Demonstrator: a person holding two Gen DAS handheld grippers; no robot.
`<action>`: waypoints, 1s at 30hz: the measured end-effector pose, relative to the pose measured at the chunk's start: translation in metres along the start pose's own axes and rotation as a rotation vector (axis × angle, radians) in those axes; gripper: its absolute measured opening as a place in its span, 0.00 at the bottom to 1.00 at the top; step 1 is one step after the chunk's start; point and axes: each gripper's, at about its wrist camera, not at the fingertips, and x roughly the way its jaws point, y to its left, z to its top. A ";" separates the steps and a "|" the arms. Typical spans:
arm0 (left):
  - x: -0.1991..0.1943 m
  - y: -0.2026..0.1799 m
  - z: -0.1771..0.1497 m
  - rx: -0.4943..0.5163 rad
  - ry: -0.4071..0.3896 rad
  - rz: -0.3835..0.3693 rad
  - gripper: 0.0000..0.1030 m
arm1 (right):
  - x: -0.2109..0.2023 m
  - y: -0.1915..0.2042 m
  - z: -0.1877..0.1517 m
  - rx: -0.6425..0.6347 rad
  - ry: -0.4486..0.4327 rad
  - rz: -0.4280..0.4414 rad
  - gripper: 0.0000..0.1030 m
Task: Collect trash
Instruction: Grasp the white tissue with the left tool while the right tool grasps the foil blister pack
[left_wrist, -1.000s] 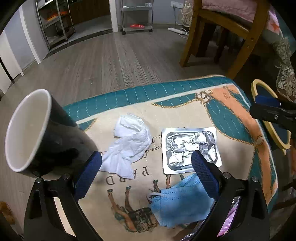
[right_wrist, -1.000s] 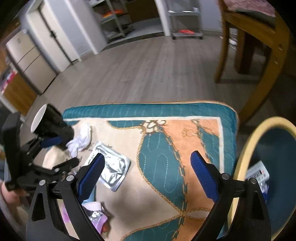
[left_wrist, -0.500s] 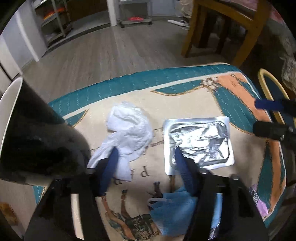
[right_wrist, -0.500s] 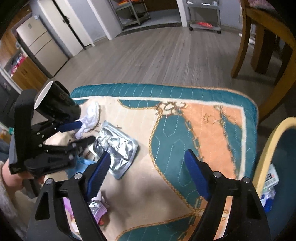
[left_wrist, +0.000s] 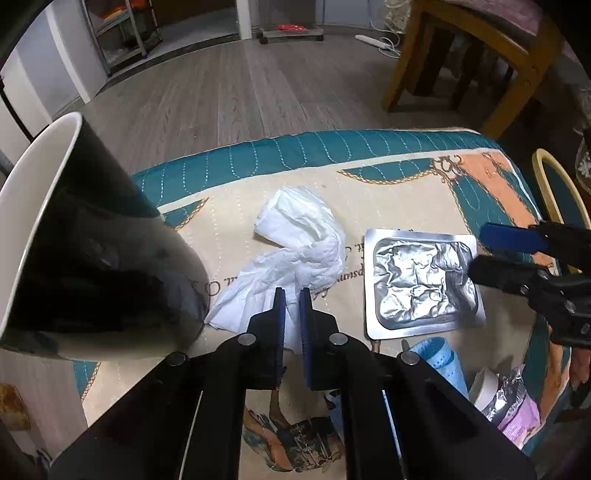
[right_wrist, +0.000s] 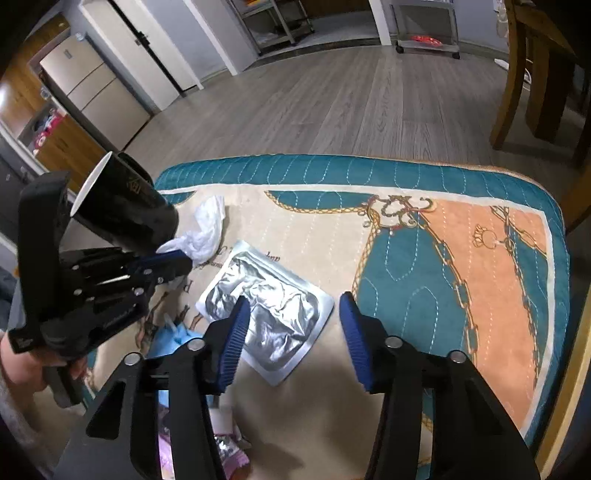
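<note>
Left claw (left_wrist: 290, 295) just closed, pinching tissue (left_wrist: 295, 236); right claw (right_wrist: 291, 306) narrowing over foil tray (right_wrist: 266, 306).

A second ago the left claw (left_wrist: 290, 295) stood wide open above the white tissue (left_wrist: 295, 236); since then its jaws have just been closing, and now they are almost together, with a fold of the tissue's near edge pinched between them. The right claw (right_wrist: 291, 314) has come lower and nearer to the foil tray (right_wrist: 266, 306). Its jaws have just been closing too, to about half as wide as before, and the tray's near right part lies between them, not yet pressed.
</note>
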 end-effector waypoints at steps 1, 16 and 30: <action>-0.001 0.000 0.000 -0.001 0.001 -0.007 0.05 | 0.001 -0.001 0.000 0.010 0.000 0.005 0.47; -0.010 -0.019 0.003 0.054 -0.011 -0.050 0.02 | -0.013 0.001 0.004 0.044 -0.021 0.054 0.02; -0.070 -0.051 0.016 0.101 -0.168 -0.097 0.02 | -0.134 0.013 -0.005 -0.017 -0.195 -0.106 0.01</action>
